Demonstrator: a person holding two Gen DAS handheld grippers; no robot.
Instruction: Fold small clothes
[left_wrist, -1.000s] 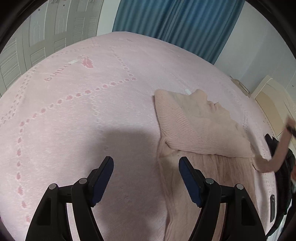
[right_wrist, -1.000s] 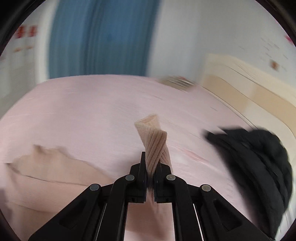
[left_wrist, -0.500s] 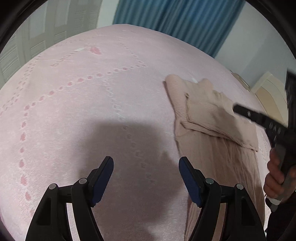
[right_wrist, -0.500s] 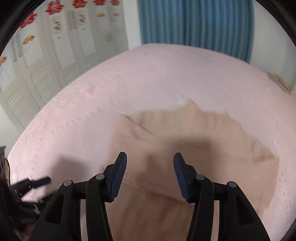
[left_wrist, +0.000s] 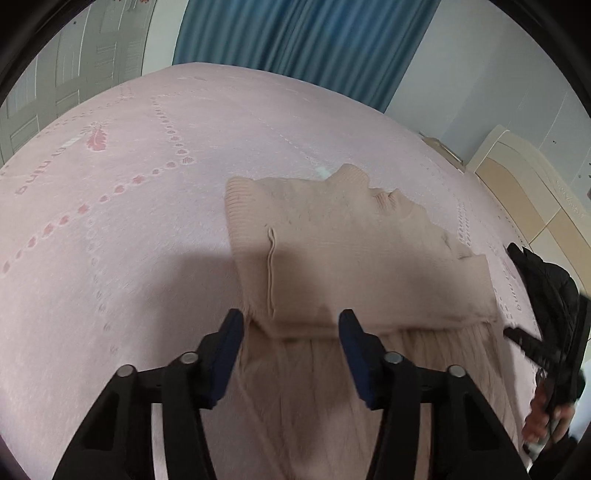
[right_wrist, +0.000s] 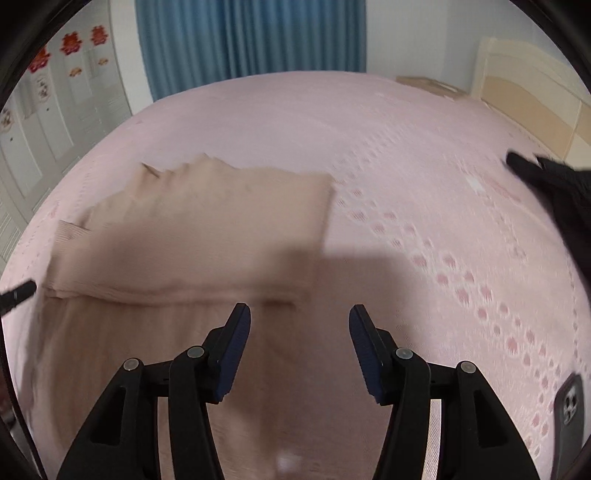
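Observation:
A pale pink knitted sweater (left_wrist: 332, 251) lies on the pink bedspread (left_wrist: 129, 221), its sleeves folded across the body. My left gripper (left_wrist: 291, 343) is open and empty, just above the sweater's near left part below the folded sleeves. The sweater also shows in the right wrist view (right_wrist: 192, 236). My right gripper (right_wrist: 299, 343) is open and empty, hovering over the sweater's right edge. The right gripper shows at the right edge of the left wrist view (left_wrist: 532, 343).
A black garment (right_wrist: 554, 192) lies on the bed at the right; it also shows in the left wrist view (left_wrist: 546, 280). A phone (right_wrist: 569, 406) lies near the right front. Blue curtains (left_wrist: 295, 40), white wardrobe doors (right_wrist: 37, 122) and a cream headboard (left_wrist: 524, 177) surround the bed.
My right gripper let go of the sleeve it held a second ago, and the sleeve now lies folded across the sweater. Both grippers have moved in over the sweater's lower part.

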